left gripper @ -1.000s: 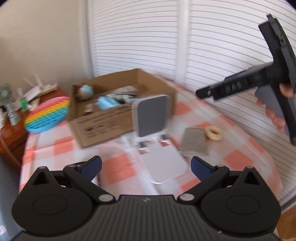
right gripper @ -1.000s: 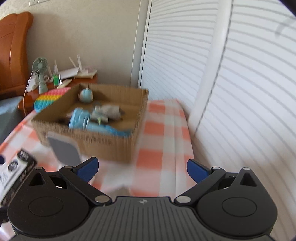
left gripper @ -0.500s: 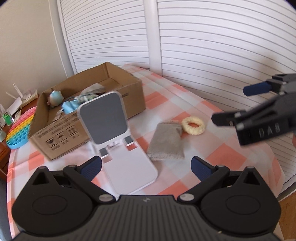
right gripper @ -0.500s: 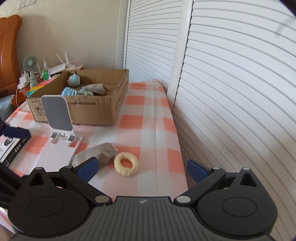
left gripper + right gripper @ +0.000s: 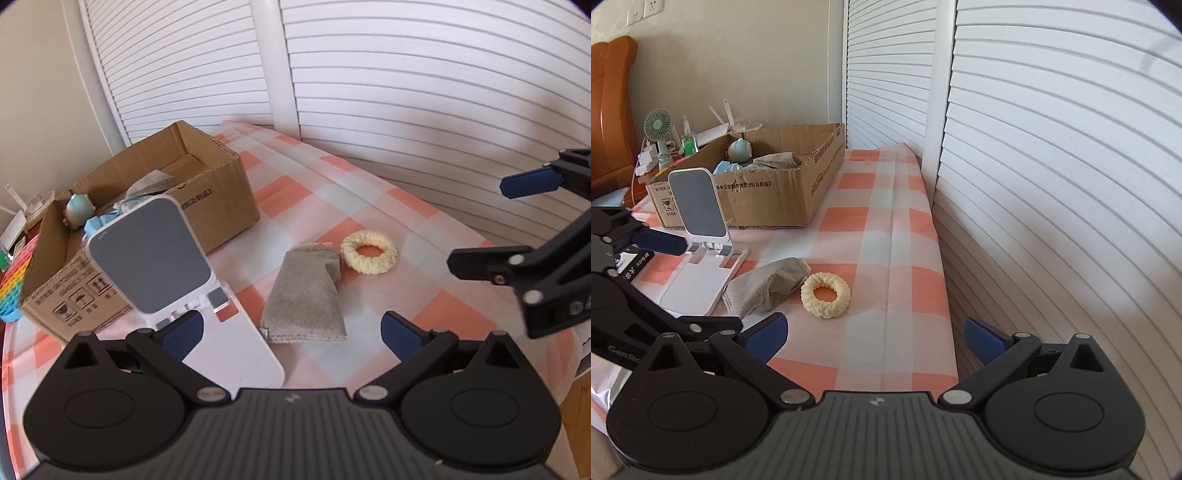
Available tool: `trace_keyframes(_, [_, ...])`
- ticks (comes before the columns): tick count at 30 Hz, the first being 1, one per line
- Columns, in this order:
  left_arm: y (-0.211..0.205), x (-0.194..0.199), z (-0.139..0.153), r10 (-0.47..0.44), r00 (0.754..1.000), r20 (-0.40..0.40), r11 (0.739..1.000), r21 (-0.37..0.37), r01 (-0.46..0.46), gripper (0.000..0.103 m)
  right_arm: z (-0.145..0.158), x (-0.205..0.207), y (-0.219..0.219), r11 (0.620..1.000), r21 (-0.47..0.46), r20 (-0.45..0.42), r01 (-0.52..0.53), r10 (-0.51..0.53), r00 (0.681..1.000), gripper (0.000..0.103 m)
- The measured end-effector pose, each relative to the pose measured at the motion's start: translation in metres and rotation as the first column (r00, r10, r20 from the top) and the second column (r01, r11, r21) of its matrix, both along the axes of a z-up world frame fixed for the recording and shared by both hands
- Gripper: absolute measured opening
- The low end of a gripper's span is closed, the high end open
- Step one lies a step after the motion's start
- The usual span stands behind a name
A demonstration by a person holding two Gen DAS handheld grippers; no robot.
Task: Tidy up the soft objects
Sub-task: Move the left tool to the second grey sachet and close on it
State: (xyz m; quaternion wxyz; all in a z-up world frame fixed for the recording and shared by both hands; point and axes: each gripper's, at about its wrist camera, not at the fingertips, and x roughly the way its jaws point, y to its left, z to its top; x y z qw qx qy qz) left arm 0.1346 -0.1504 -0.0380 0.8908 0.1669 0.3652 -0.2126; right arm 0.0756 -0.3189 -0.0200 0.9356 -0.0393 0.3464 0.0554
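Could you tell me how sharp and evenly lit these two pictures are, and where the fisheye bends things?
Left wrist view: sharp, soft daylight, the shutter doors bow strongly; the phone stand looks slightly soft. Right wrist view: sharp too, slats curve toward the right edge, a faint shadow patch lies on the doors, and the cream ring casts little shadow on the checked cloth.

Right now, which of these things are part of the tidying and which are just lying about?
Part of the job:
grey cloth
cream scrunchie
cardboard box holding soft toys

Just lying about:
white phone stand
rainbow pop toy
small fan
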Motion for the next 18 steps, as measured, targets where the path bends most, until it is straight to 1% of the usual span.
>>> trace_keyframes(6, [-0.01, 0.013, -0.006, -0.046, 0.999, 0.004, 0.999, 0.024, 0.046, 0.098, 0.002, -0.004, -0.009, 0.999, 0.036, 0.027, -0.022, 0.021, 0.999, 0.103])
trace_keyframes(7, [-0.011, 0.016, -0.006, -0.055, 0.998, 0.003, 0.998, 0.023, 0.055, 0.091, 0.003, -0.005, -0.01, 0.999, 0.039, 0.033, -0.023, 0.021, 0.999, 0.103])
trace_keyframes(8, [-0.012, 0.018, -0.006, -0.066, 0.998, -0.001, 0.998, 0.018, 0.066, 0.087, 0.003, -0.005, -0.012, 0.999, 0.044, 0.037, -0.023, 0.021, 0.999, 0.103])
trace_keyframes(10, [-0.014, 0.024, -0.008, -0.083, 0.996, -0.023, 0.997, 0.005, 0.083, 0.085, 0.005, -0.006, -0.015, 0.998, 0.058, 0.044, -0.026, 0.024, 0.999, 0.103])
trace_keyframes(11, [-0.015, 0.027, -0.009, -0.093, 0.995, -0.031, 0.996, -0.003, 0.093, 0.081, 0.006, -0.006, -0.016, 0.997, 0.066, 0.049, -0.03, 0.027, 0.998, 0.103])
trace_keyframes(16, [-0.021, 0.036, -0.018, -0.113, 0.992, -0.063, 0.994, -0.01, 0.112, 0.07, 0.008, -0.008, -0.021, 0.994, 0.1, 0.069, -0.046, 0.039, 0.997, 0.103])
trace_keyframes(18, [-0.022, 0.039, -0.019, -0.114, 0.991, -0.068, 0.993, -0.02, 0.112, 0.07, 0.008, -0.008, -0.022, 0.993, 0.109, 0.073, -0.053, 0.046, 0.996, 0.103])
